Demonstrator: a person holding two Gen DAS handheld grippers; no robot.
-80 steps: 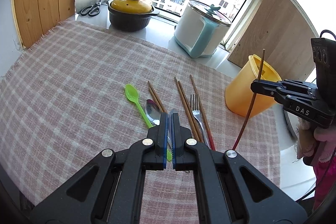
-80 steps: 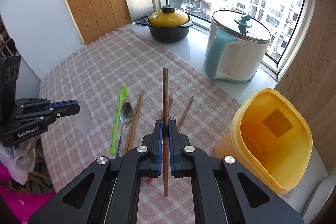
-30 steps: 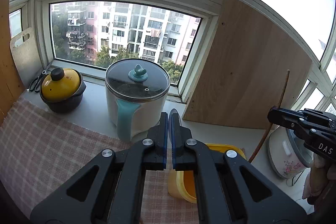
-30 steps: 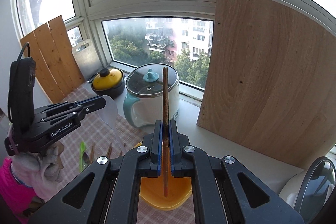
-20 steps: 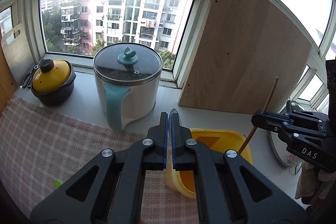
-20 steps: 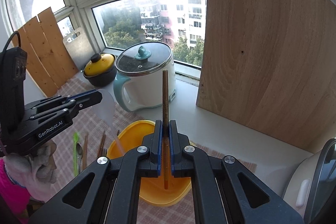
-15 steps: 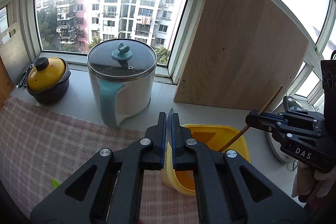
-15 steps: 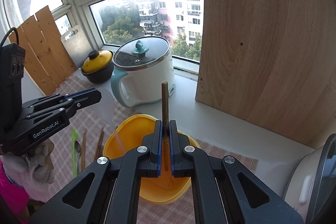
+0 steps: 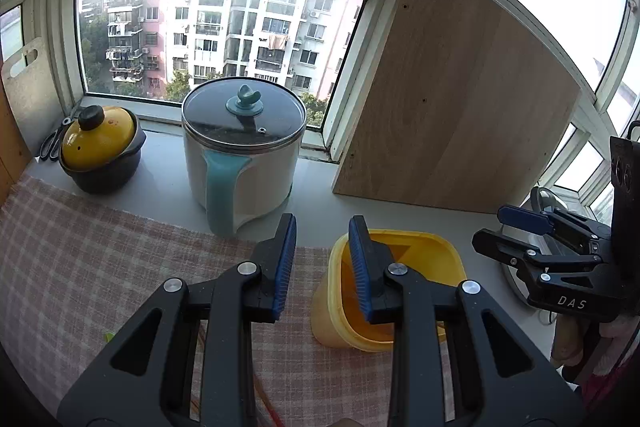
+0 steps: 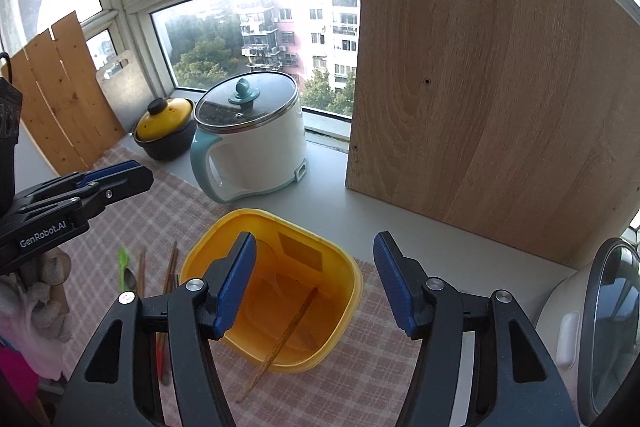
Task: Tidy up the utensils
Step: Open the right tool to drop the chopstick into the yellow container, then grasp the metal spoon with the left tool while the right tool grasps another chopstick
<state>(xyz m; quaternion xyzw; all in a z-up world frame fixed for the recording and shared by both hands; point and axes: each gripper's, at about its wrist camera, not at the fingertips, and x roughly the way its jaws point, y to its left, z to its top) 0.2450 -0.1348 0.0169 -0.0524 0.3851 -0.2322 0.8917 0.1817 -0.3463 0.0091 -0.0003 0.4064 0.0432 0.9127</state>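
Yellow plastic marks the goal: the tub (image 10: 276,291) stands on the checked cloth (image 10: 168,211) near its edge toward the window sill, in front of the white pot (image 10: 256,151). One brown chopstick (image 10: 280,339) leans inside the tub, its upper end sticking out over the near rim. The right gripper (image 10: 314,283) hangs just above the tub; its jaws have just been opening and now stand wide, with nothing between them. The left gripper (image 9: 322,267) sits over the tub's left rim; its jaws have just been opening too and stand partly apart, also empty.

So one chopstick looks delivered, though it leans half out. I cannot tell whether anything else lies in the tub. Much is left: out on the cloth to the left of the tub lie the green spoon (image 10: 123,263), a metal spoon (image 10: 130,279) and several more chopsticks (image 10: 172,267). My judgement is that the job is at an early stage, with most utensils yet to be carried over.
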